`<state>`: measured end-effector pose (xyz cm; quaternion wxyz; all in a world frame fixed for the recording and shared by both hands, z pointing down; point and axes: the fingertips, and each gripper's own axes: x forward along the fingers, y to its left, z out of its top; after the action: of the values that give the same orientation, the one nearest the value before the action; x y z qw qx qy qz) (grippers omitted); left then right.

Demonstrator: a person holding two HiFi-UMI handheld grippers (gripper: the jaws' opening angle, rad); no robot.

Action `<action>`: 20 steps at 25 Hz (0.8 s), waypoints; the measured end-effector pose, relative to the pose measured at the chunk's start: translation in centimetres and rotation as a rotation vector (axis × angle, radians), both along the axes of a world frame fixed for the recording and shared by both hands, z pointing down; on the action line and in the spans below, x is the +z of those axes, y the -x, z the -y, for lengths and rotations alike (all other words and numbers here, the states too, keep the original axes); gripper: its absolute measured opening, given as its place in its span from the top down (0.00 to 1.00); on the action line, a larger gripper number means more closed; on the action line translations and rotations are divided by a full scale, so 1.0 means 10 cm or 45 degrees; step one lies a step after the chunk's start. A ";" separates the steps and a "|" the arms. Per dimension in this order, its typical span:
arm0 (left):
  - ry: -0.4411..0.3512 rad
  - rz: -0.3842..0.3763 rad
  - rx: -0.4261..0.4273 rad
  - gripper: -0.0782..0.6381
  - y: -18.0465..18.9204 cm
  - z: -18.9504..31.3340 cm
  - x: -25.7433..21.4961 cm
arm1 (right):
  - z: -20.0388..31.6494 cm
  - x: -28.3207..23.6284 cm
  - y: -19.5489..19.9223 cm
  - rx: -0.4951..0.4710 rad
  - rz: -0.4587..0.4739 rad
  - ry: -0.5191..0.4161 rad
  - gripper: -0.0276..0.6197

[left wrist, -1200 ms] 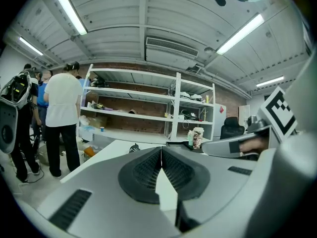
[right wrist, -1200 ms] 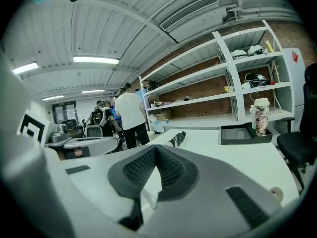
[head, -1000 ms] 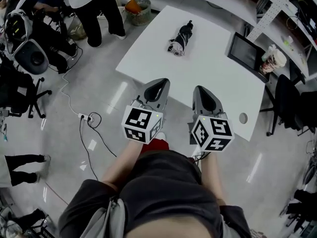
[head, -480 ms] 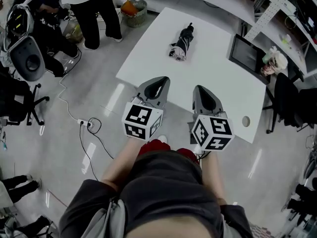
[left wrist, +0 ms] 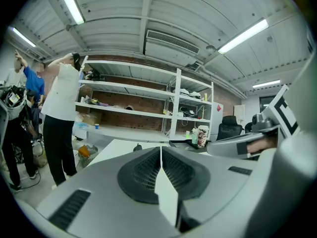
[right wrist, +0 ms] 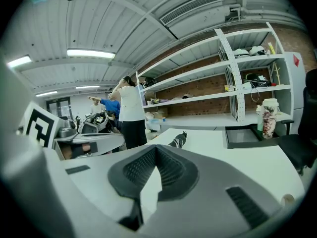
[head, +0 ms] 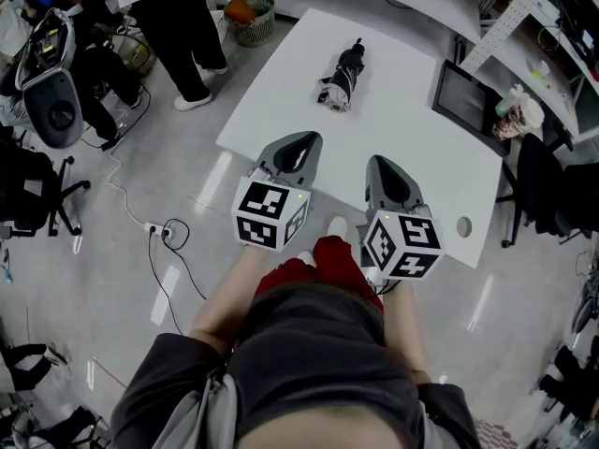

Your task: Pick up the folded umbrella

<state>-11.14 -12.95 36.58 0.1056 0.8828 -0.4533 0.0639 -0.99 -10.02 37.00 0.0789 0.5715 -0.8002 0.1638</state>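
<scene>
The folded black umbrella [head: 342, 75] lies on the white table [head: 412, 148], toward its far side, and nothing touches it. Both grippers hang side by side over the table's near edge, well short of the umbrella. My left gripper [head: 296, 146] is shut and holds nothing. My right gripper [head: 386, 168] is shut too, its jaws meeting at the tip and empty. In the right gripper view the umbrella [right wrist: 178, 141] shows ahead and a little right, beyond the right gripper [right wrist: 156, 148]. The left gripper [left wrist: 161, 151] hides all but a dark tip of the umbrella [left wrist: 137, 147].
A black tray [head: 468, 101] leans at the table's right edge, beside a shelf with a cup [head: 520, 115]. A person [head: 182, 21] stands at the far left corner, near a basket [head: 251, 19]. Office chairs [head: 51, 110] and floor cables [head: 168, 232] lie left, and a dark chair [head: 543, 195] right.
Both grippers have come nearer the table's near edge. Red shoes now show below them. The standing person at far left has shifted stance. The jaws have not changed.
</scene>
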 end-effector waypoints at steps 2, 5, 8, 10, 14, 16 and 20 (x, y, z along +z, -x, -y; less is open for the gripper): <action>-0.002 0.003 -0.003 0.87 -0.02 0.07 -0.01 | 0.06 -0.01 -0.01 -0.005 0.001 -0.005 0.93; -0.004 0.002 -0.011 0.87 -0.06 0.22 -0.03 | 0.18 -0.01 -0.04 -0.012 0.002 -0.004 0.93; 0.008 0.003 -0.015 0.87 -0.07 0.39 -0.02 | 0.32 0.01 -0.06 -0.013 0.005 0.006 0.93; 0.010 0.005 -0.012 0.87 -0.09 0.50 -0.03 | 0.43 -0.01 -0.08 -0.011 0.006 0.004 0.93; 0.022 0.024 0.009 0.86 -0.19 0.74 0.00 | 0.65 0.00 -0.19 -0.004 0.005 0.006 0.93; 0.027 0.033 0.013 0.86 -0.23 0.85 0.02 | 0.74 0.02 -0.24 0.002 0.005 0.010 0.93; 0.049 0.038 0.010 0.84 -0.27 1.07 0.07 | 0.92 0.06 -0.32 0.009 0.008 0.023 0.93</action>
<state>-8.40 -23.69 37.27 0.1157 0.8813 -0.4501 0.0861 2.25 -19.23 37.57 0.0809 0.5730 -0.7970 0.1730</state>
